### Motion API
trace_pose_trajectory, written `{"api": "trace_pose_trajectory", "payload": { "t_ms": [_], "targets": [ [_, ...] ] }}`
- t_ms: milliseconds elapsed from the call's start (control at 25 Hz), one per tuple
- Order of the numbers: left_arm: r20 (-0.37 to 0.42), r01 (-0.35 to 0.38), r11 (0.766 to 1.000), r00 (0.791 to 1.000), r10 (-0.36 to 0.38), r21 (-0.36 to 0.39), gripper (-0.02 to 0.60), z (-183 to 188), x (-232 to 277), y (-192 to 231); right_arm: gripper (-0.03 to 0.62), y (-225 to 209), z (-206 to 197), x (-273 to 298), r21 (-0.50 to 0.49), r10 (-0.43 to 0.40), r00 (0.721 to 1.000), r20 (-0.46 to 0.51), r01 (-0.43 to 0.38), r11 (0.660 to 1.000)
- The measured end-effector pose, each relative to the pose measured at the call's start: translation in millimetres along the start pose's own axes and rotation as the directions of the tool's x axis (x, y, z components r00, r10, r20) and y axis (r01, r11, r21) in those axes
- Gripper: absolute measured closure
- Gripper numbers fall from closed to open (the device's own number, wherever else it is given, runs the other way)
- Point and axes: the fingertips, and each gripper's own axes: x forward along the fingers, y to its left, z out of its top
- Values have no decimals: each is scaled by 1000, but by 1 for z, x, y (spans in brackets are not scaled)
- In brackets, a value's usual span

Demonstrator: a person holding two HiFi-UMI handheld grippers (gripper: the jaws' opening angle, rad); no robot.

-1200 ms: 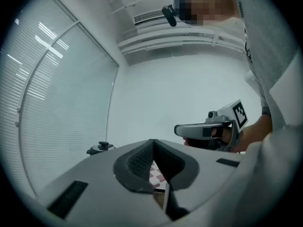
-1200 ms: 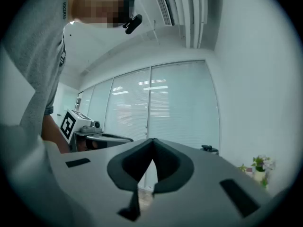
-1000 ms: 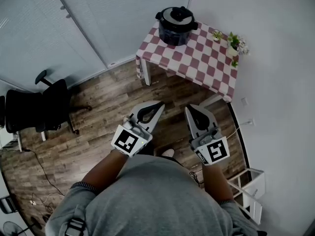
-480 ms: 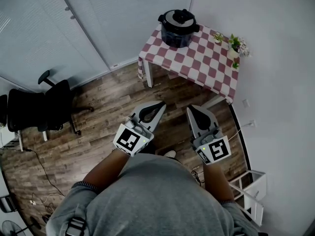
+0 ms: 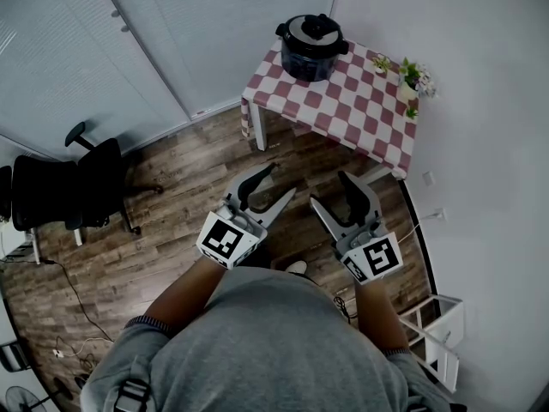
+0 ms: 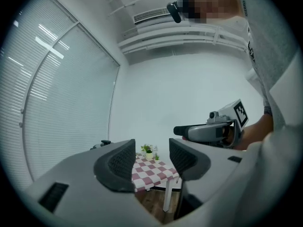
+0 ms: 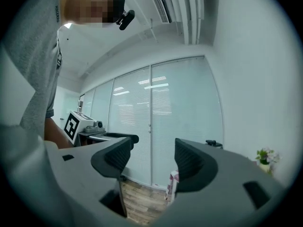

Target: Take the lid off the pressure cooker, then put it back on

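The black pressure cooker [image 5: 311,48], with its lid [image 5: 310,29] on, stands at the far corner of a red-and-white checkered table [image 5: 360,110]. I stand well back from it on the wooden floor. My left gripper [image 5: 276,183] and right gripper [image 5: 333,191] are held side by side in front of me, pointing towards the table. Both sets of jaws are opening and nothing is between them. In the left gripper view the left gripper [image 6: 150,157] frames the table [image 6: 151,171]. In the right gripper view the right gripper [image 7: 151,157] frames the blinds and floor.
A black office chair [image 5: 64,191] stands at the left by the blinds. A small potted plant [image 5: 410,80] sits on the table's right side against the wall. A white shelf unit [image 5: 437,333] is at my lower right, and a cable [image 5: 73,290] trails over the floor.
Both grippers' jaws have gone from shut to spread apart. The hands have stayed about where they were.
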Motion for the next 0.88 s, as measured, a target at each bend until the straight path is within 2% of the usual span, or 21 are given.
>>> {"api": "trace_pose_trajectory", "payload": {
  "t_ms": [200,560,880],
  "targets": [
    [11,-10,1000,1000,10,13,311,2,-2,9,247,2,-4,6,7,17,1000,-15,-17,1000],
    [-6,-6,1000,1000,6,18,261,0,-2,38,233,-3,-5,33,28,22,1000,-22,-21,999],
    [-15,-14,1000,1000,14,4,255,-5,-6,82,226,-5,-8,74,23,15,999,-43,-14,1000]
  ]
}}
